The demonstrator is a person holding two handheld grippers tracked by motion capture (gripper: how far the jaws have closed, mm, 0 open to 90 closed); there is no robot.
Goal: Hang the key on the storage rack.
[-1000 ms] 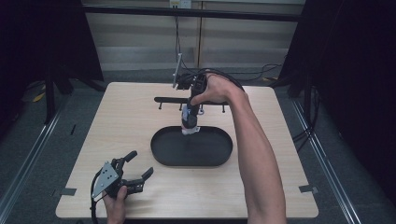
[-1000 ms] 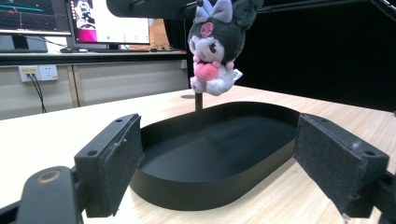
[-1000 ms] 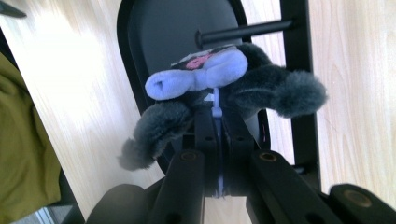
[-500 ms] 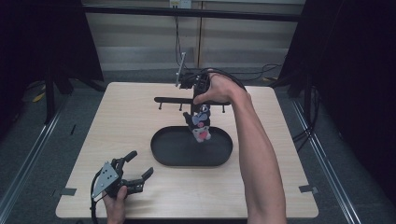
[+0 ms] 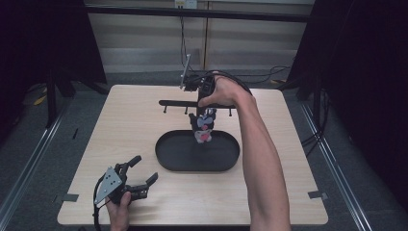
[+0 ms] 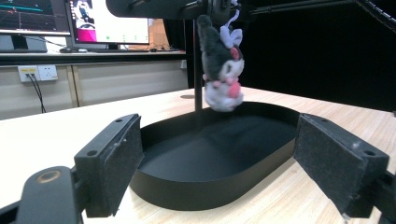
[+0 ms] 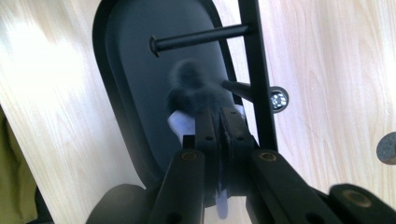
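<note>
**Nearly hung: toy at the rack**

Now the right gripper (image 5: pixel 206 111) clenches the plush toy (image 5: pixel 202 129), dangling above the black tray (image 5: pixel 168 159) at twelve o'clock, beside the rack (image 5: pixel 183 103) pegs. Hooking remains. The left gripper (image 5: pixel 137 175) idles, released, at seven.

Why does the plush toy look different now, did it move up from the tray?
Yes. The plush toy, held by the right gripper, has risen from the tray floor toward the rack bar.

Bright overhead light washes the pale wooden tabletop (image 5: pixel 120 125); surroundings stay dark. Glare blooms upper left in the right gripper view, where the grey plush toy (image 7: pixel 189 91) blurs.
</note>
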